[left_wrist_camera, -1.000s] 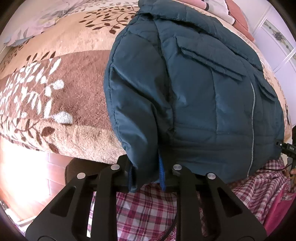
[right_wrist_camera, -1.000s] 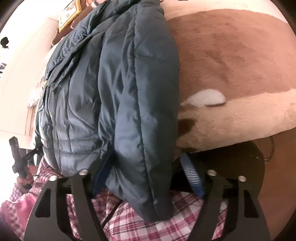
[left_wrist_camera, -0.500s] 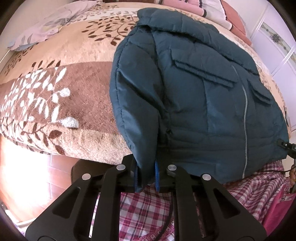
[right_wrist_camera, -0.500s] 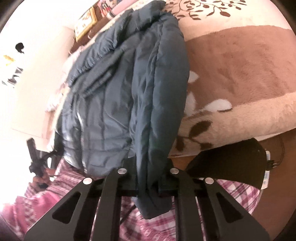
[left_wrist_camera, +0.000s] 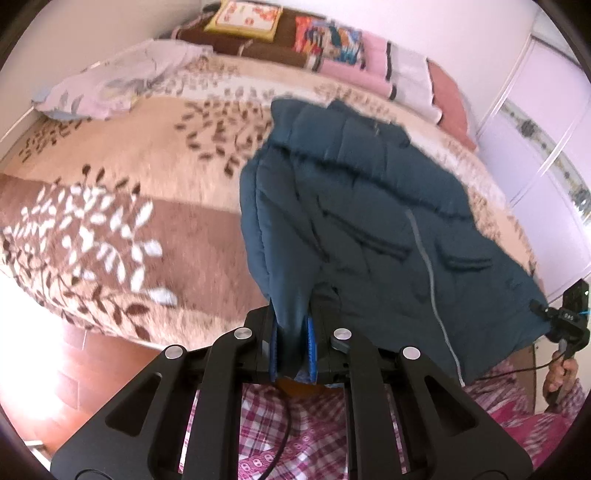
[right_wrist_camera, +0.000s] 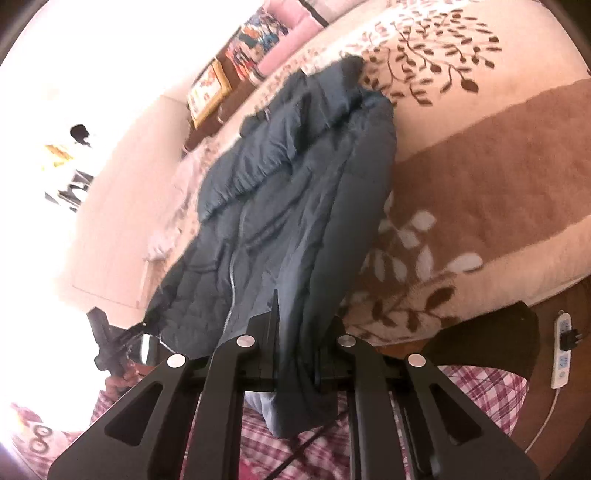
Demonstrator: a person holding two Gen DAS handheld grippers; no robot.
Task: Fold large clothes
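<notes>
jacket [left_wrist_camera: 362,229] hem higher, both grippers clamped

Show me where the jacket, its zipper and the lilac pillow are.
jacket [left_wrist_camera: 354,206]: left wrist view, quilted chest panel.
zipper [left_wrist_camera: 430,280]: left wrist view, middle of the pale zip line.
lilac pillow [left_wrist_camera: 122,79]: left wrist view, centre of the pillow, far side of the bed.

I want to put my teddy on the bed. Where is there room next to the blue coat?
There is bare blanket between the jacket and the crumpled lilac sheet, and more on the jacket's other side. The head end is crowded with pillows and a cushion.
</notes>
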